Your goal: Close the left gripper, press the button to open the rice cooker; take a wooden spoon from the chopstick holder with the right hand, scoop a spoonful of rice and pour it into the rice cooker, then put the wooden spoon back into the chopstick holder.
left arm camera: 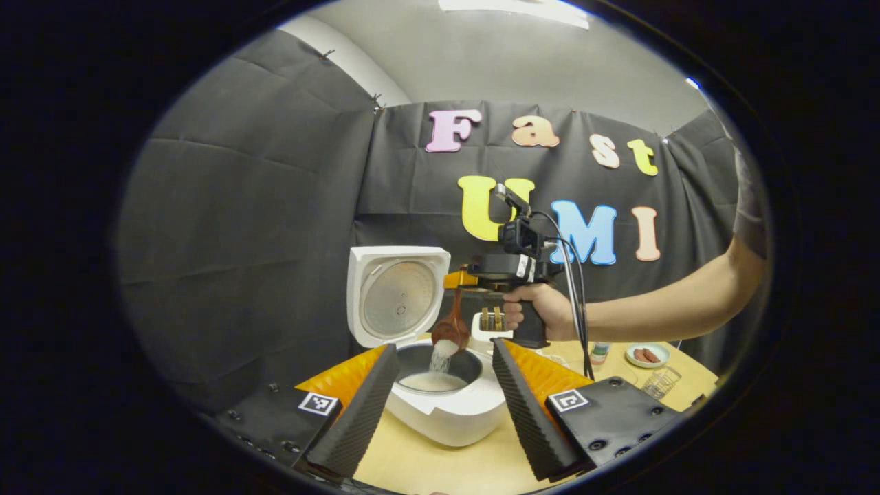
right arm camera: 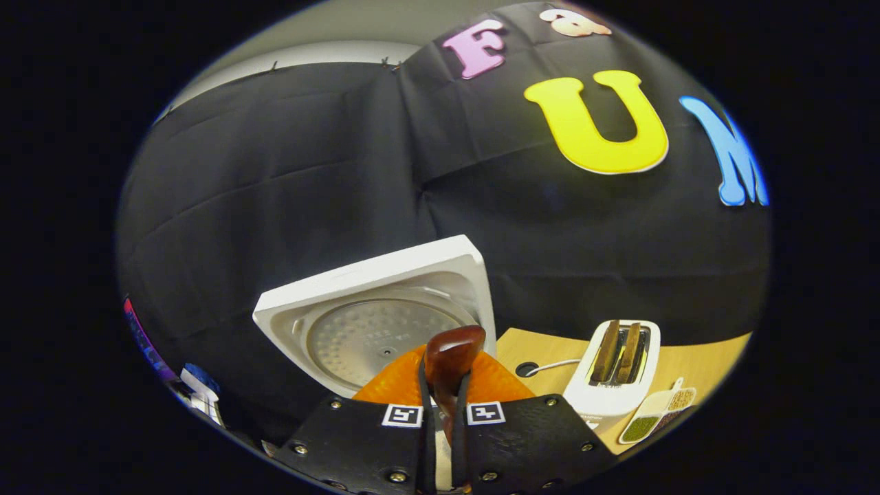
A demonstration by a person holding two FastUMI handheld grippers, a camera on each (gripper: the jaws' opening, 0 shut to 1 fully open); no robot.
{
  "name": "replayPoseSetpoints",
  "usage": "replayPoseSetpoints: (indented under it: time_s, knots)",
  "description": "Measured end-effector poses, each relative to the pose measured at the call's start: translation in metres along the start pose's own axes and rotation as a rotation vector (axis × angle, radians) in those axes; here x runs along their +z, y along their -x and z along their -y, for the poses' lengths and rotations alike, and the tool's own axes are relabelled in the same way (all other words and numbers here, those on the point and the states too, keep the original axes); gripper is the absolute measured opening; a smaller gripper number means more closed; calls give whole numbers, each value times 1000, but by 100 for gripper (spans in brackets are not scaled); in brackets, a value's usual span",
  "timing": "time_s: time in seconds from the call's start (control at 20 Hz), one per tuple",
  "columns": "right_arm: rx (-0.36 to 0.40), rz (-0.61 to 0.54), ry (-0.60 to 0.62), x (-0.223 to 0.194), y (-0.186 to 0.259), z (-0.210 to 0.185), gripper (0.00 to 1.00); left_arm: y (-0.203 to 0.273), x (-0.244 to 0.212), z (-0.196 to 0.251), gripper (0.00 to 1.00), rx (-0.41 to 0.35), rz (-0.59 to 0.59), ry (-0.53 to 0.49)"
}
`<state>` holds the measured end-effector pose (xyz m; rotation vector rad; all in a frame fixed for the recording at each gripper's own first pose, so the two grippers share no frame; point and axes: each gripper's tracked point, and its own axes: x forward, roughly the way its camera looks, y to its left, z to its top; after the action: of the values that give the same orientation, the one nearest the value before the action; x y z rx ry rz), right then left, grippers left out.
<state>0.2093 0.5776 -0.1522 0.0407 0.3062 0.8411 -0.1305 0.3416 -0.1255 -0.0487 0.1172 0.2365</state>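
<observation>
In the left gripper view, the left gripper (left arm camera: 443, 405) hung low in front of the rice cooker (left arm camera: 447, 405), its two fingers (left arm camera: 361, 412) spread wide apart with nothing between them, one to either side of the cooker's body; the cooker stood on the desk (left arm camera: 426, 460) with its lid (left arm camera: 393, 295) swung up and back, the round inner plate facing forward; the inner pot (left arm camera: 467, 363) lay open with a pale layer of rice at its bottom; above the pot the right gripper (left arm camera: 459, 280), held in a hand (left arm camera: 543, 309), gripped the wooden spoon (left arm camera: 450, 330) by its handle; the spoon's bowl tilted down and a stream of rice (left arm camera: 438, 359) fell from it into the pot; a toaster (left arm camera: 489, 324) stood behind the cooker, just beside the hand; farther right on the desk sat a small plate (left arm camera: 647, 355) and a clear glass (left arm camera: 661, 382).

In the right gripper view, the right gripper's fingers (right arm camera: 419, 433) stood nearly together, clamped on the spoon's handle (right arm camera: 450, 368), which rose between them; beyond it the cooker's raised lid (right arm camera: 385, 309) showed its inner plate; to the right the toaster (right arm camera: 615, 371) stood on the desk (right arm camera: 701, 364) with two slices in its slots, and a divided tray (right arm camera: 656, 412) of grains lay just beside it.
</observation>
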Motion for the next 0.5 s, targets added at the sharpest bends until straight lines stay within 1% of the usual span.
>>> replayPoseSetpoints:
  time_s: [0.1,0.15,0.35,0.45,0.5]
  knots:
    - [22,3,78,2,-1,-13,9,0,0,0,95,2,2,4]
    - [35,4,133,4,-1,-21,9,0,0,-1,99,4,5,6]
    - [94,6,360,-1,3,-50,9,1,-1,-1,99,11,11,14]
    - [113,14,427,-4,6,-59,9,1,-1,-2,99,17,12,13]
    - [118,18,439,-3,7,-63,9,1,-1,-3,99,18,14,13]
